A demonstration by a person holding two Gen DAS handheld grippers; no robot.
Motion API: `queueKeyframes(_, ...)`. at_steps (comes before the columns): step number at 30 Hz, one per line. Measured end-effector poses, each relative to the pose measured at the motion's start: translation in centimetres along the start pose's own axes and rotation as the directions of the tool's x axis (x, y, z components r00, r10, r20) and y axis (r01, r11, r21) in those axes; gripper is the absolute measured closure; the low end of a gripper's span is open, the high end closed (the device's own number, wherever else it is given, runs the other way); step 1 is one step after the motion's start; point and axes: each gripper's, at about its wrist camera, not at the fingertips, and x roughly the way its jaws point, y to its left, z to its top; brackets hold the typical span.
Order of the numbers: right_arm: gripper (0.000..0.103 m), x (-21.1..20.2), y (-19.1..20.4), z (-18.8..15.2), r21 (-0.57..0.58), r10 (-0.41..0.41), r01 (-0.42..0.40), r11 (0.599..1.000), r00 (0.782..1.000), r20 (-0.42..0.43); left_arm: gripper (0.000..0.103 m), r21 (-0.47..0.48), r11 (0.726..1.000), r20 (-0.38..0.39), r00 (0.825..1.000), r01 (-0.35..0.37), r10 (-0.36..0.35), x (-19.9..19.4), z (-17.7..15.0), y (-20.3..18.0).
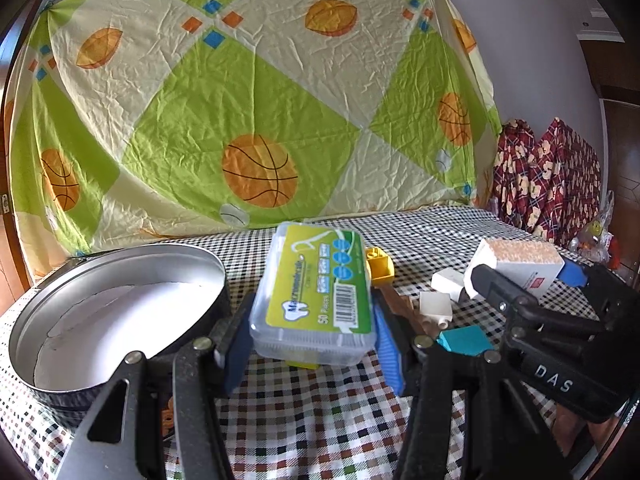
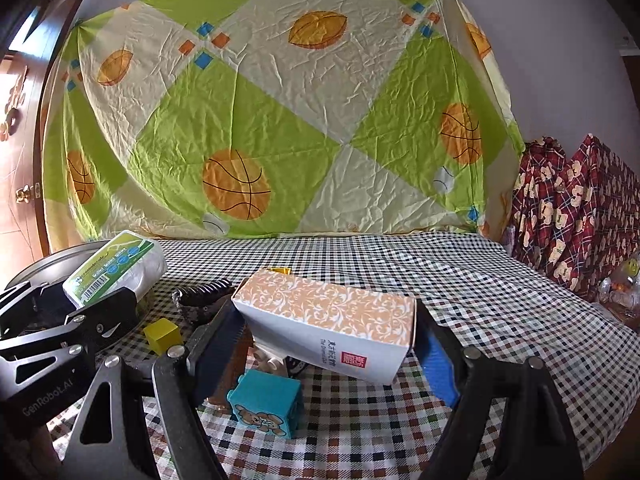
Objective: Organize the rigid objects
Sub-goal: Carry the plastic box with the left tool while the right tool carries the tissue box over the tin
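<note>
Two grips | left gripper (image 1: 312, 332) clamped on floss box (image 1: 316, 296) — long axis pointing away, just right of round tin (image 1: 60, 360) | right gripper (image 2: 332, 344) clamped across patterned carton (image 2: 328, 320) — long axis crosswise, well right of tin

My left tool (image 1: 314, 336) points slightly downward, and its two blue pads press on the sides of a clear floss box (image 1: 316, 292), which is lifted and tilted. My right tool (image 2: 328, 340) stands beside it, also a little below level, with its jaws wide and clamped on a patterned carton (image 2: 332, 324).
</note>
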Motion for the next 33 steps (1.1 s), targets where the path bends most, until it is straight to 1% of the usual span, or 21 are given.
queueKeyframes(6, 0.02, 0.1, 1.4, 0.0, -0.022, 0.013, -0.013, 1.0, 1.0, -0.001, 0.05, -0.009, 1.0, 0.024, 1.0, -0.01, 0.011, -0.6, -0.2, 0.6)
queueKeyframes(14, 0.02, 0.3, 3.3, 0.0, -0.046, 0.046, -0.046, 0.998, 0.999, -0.012, 0.05, -0.015, 0.999, 0.064, 0.997, -0.05, 0.051, -1.5, -0.4, 1.8)
queueKeyframes(20, 0.02, 0.5, 4.2, 0.1, -0.052, 0.063, -0.064, 0.997, 0.998, -0.027, 0.05, -0.041, 0.997, 0.082, 0.994, -0.07, 0.073, -2.1, -0.6, 3.0)
queueKeyframes(33, 0.02, 0.9, 7.0, 0.0, -0.086, 0.109, -0.114, 0.99, 0.992, -0.063, 0.05, -0.109, 0.988, 0.086, 0.989, -0.108, 0.118, -3.0, -1.2, 6.4)
